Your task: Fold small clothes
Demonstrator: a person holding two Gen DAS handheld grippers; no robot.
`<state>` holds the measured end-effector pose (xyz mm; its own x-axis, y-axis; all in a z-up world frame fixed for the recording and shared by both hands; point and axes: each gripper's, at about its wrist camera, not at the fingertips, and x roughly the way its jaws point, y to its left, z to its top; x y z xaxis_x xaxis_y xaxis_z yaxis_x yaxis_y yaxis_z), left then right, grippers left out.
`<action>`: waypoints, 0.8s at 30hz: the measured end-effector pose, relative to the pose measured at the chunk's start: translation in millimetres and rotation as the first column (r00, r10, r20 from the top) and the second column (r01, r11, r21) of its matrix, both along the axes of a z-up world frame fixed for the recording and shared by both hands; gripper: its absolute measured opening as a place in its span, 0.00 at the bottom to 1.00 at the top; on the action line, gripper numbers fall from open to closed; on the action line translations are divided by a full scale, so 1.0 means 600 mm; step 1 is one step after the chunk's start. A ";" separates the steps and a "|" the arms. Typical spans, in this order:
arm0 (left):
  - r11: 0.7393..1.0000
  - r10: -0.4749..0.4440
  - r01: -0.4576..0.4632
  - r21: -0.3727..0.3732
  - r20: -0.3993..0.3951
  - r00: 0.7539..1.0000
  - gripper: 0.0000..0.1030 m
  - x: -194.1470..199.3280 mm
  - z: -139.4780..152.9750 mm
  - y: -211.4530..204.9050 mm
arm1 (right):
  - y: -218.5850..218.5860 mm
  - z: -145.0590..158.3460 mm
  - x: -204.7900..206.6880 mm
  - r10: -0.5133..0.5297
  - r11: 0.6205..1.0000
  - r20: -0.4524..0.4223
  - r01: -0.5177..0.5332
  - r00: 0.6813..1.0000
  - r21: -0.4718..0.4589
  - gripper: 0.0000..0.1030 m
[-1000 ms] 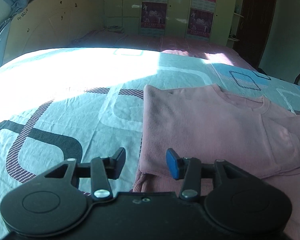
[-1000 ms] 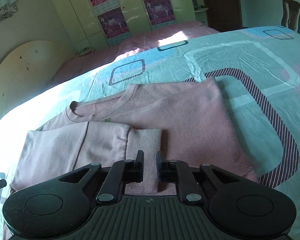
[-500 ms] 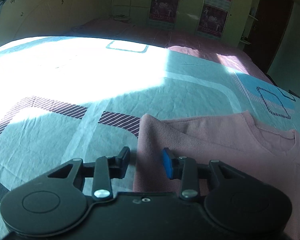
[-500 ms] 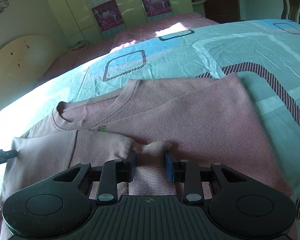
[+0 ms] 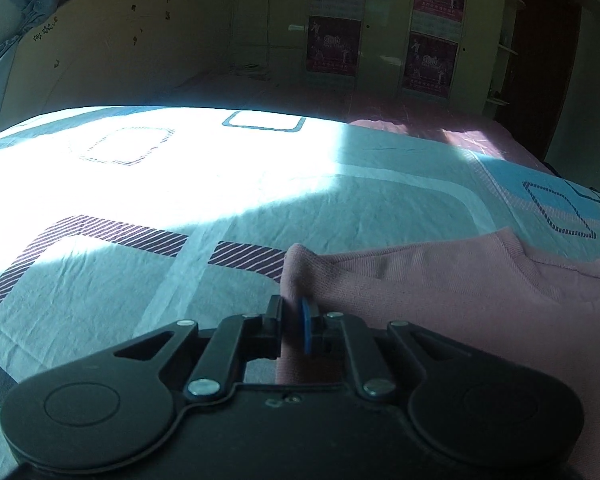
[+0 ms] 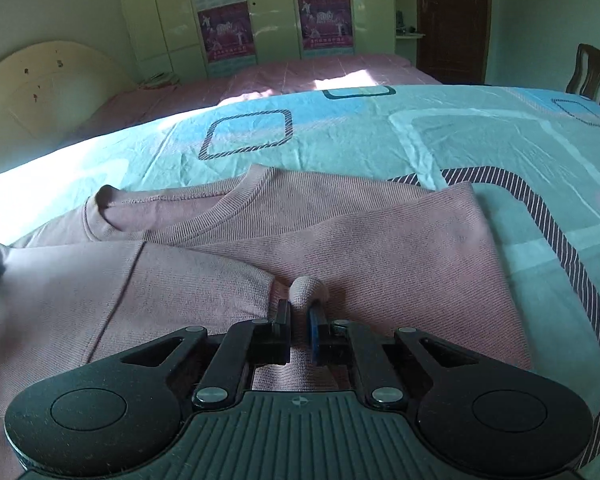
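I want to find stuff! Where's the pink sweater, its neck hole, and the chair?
pink knit sweater (image 6: 380, 248), right wrist view, its body.
ribbed neck hole (image 6: 112, 216), right wrist view, collar band.
dark wooden chair (image 6: 592, 70), right wrist view, backrest.

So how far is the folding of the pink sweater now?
Partly done. One sleeve already lies folded across the front of the pink sweater, which is spread flat on the bed sheet. In hand: the left claw has just closed on the sweater's side edge, and the right claw pinches a bump of cloth in the middle. Left: folding the body over into a small bundle.
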<state>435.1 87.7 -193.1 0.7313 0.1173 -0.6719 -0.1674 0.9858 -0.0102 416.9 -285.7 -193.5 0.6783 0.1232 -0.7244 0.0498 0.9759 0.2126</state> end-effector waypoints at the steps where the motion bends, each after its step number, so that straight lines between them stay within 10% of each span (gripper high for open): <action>1: 1.000 0.006 -0.006 0.014 0.007 1.000 0.21 -0.002 0.005 -0.001 | -0.007 0.008 -0.005 -0.010 1.000 0.014 0.010 1.000 0.020 0.08; 8: 0.997 -0.052 0.046 0.061 0.104 0.993 0.28 -0.032 0.050 -0.031 | 0.004 0.043 -0.022 0.000 1.000 0.092 0.002 0.996 -0.018 0.21; 14: 0.988 -0.113 0.116 0.097 -0.038 0.993 0.32 -0.006 -0.002 -0.072 | 0.043 0.012 0.003 0.068 0.995 0.015 -0.067 0.998 -0.073 0.21; 24: 0.989 -0.130 0.131 0.073 -0.026 0.991 0.35 -0.057 0.030 -0.080 | 0.054 0.027 -0.028 0.114 0.988 0.024 -0.111 0.993 -0.111 0.21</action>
